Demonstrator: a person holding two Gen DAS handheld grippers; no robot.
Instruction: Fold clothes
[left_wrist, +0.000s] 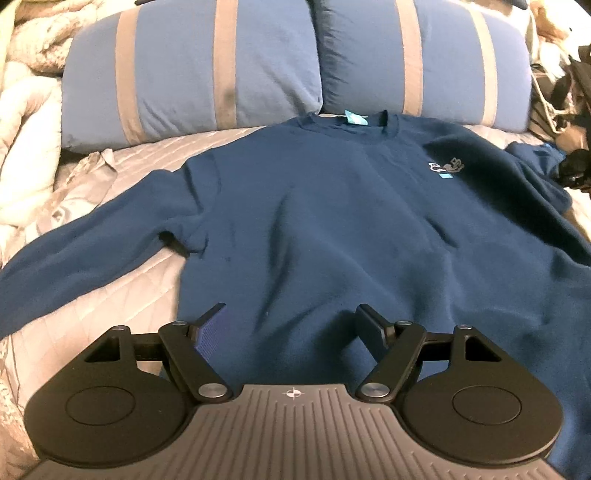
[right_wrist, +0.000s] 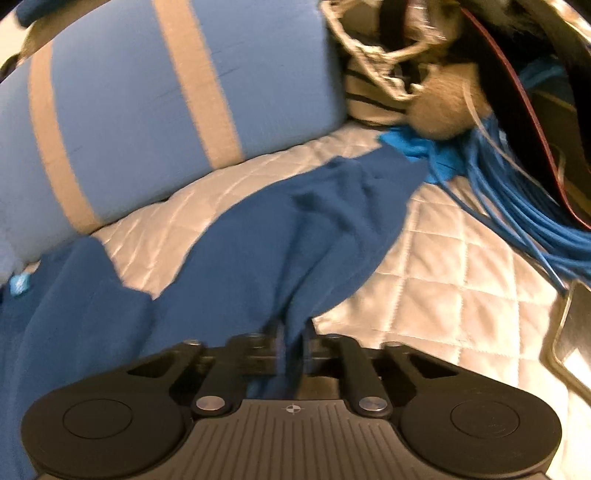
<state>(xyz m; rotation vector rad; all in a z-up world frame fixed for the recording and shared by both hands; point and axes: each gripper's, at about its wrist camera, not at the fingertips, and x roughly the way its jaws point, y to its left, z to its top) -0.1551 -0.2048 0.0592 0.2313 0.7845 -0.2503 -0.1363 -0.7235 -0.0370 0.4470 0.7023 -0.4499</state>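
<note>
A navy sweatshirt (left_wrist: 332, 221) lies face up on the quilted bed, collar toward the pillows, with a small logo on the chest. Its left sleeve (left_wrist: 81, 254) stretches out to the left. My left gripper (left_wrist: 291, 325) is open and empty, just above the sweatshirt's lower hem. In the right wrist view my right gripper (right_wrist: 291, 354) is shut on the sweatshirt's right sleeve (right_wrist: 303, 229), a fold of fabric pinched between the fingers and lifted a little off the quilt.
Two blue pillows with tan stripes (left_wrist: 207, 70) lean at the head of the bed. A pale duvet (left_wrist: 26, 122) is bunched at the left. A pile of clothes, blue cords (right_wrist: 517, 206) and dark items crowds the right edge. The quilt (right_wrist: 443, 295) shows beside the sleeve.
</note>
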